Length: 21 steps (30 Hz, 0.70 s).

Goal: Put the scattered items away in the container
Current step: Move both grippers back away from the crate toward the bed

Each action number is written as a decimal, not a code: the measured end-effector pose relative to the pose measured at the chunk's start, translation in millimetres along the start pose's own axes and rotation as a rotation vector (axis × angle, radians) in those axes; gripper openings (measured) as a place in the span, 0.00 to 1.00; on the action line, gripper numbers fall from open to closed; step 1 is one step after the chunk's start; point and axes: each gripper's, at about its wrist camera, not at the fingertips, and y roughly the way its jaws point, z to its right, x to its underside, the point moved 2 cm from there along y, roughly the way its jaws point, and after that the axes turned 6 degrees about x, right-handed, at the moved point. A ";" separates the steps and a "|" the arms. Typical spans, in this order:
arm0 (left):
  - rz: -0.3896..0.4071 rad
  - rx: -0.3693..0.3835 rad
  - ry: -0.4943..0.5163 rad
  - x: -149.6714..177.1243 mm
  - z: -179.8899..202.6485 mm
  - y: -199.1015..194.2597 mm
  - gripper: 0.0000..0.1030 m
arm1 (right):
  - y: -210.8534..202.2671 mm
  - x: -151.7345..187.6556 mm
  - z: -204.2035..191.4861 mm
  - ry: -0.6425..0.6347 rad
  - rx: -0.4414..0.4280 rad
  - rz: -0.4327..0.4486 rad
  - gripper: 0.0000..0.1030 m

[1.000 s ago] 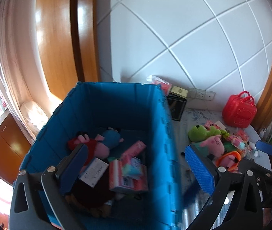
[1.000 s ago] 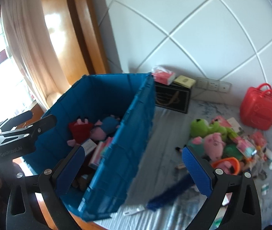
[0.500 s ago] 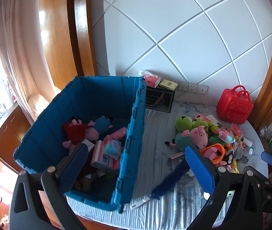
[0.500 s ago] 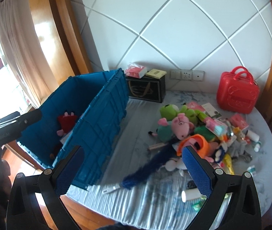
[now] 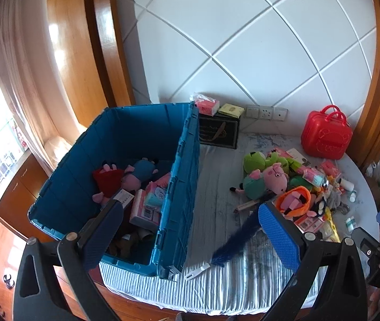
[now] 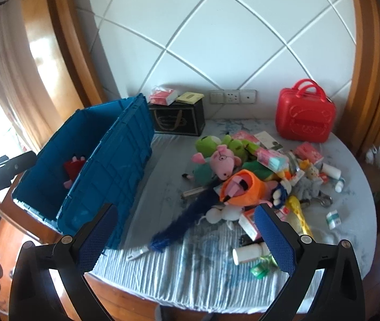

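Note:
A blue crate (image 5: 187, 165) (image 6: 115, 155) stands on the left of the table, holding plush toys (image 5: 136, 172) and pink packs (image 5: 149, 206). A heap of scattered items lies to its right: a pink pig plush (image 6: 224, 161), a green frog plush (image 6: 208, 143), an orange toy (image 6: 243, 187), a dark blue feather duster (image 6: 187, 219), and a white bottle (image 6: 248, 251). My left gripper (image 5: 190, 236) hangs open above the crate's near right corner. My right gripper (image 6: 183, 238) hangs open over the table's front, above the duster. Neither holds anything.
A red toy case (image 6: 304, 115) stands at the back right. A black box (image 6: 179, 120) with tissue packs on top sits by the wall, behind the crate. The round table's edge (image 6: 190, 298) is close in front. Small bottles (image 6: 333, 219) lie at the right.
Both grippers have pulled back and risen, away from the crate. The views have swung right, so more of the table and the toy heap shows now. Both have stayed open.

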 end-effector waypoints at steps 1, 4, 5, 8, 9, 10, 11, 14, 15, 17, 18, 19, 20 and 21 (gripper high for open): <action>-0.003 0.015 -0.002 0.2 0.1 0.0 1.00 | -1.2 2.0 1.7 0.010 0.006 -0.002 1.00; 0.009 0.034 -0.022 0.8 -2.5 -3.9 1.00 | -2.9 5.0 2.1 0.007 0.024 -0.007 1.00; 0.009 0.037 -0.023 1.0 -2.7 -4.2 1.00 | -3.7 5.6 2.6 0.007 0.029 -0.008 1.00; -0.009 0.050 -0.019 2.9 -1.2 -2.1 1.00 | -6.5 5.3 3.7 0.010 0.038 -0.005 1.00; -0.013 0.052 -0.017 3.9 -0.3 -1.7 1.00 | -7.5 5.3 4.3 0.012 0.039 -0.003 1.00; -0.015 0.053 -0.017 4.9 0.5 -1.9 1.00 | -8.4 5.5 4.0 0.013 0.040 -0.002 1.00; -0.016 0.054 -0.016 5.5 1.3 -2.1 1.00 | -9.1 5.4 3.9 0.013 0.042 -0.001 1.00; -0.015 0.058 -0.012 6.4 3.6 -3.6 1.00 | -11.8 6.6 3.6 0.010 0.044 0.000 1.00; -0.014 0.060 -0.011 6.4 4.2 -4.5 1.00 | -12.8 7.2 3.7 0.009 0.045 0.001 1.00; -0.013 0.059 -0.008 6.9 5.3 -6.0 1.00 | -13.7 7.8 3.8 0.009 0.047 0.001 1.00; -0.013 0.061 -0.008 7.2 5.8 -6.4 1.00 | -14.5 8.4 4.6 0.009 0.049 0.002 1.00; -0.013 0.063 -0.008 7.6 6.3 -7.0 1.00 | -15.0 9.3 5.5 0.011 0.050 0.002 1.00; -0.012 0.065 -0.007 8.1 6.7 -7.6 1.00 | -15.5 10.0 6.5 0.012 0.052 0.002 1.00; -0.013 0.067 -0.005 8.7 7.7 -8.1 1.00 | -16.2 10.7 7.5 0.014 0.054 0.002 1.00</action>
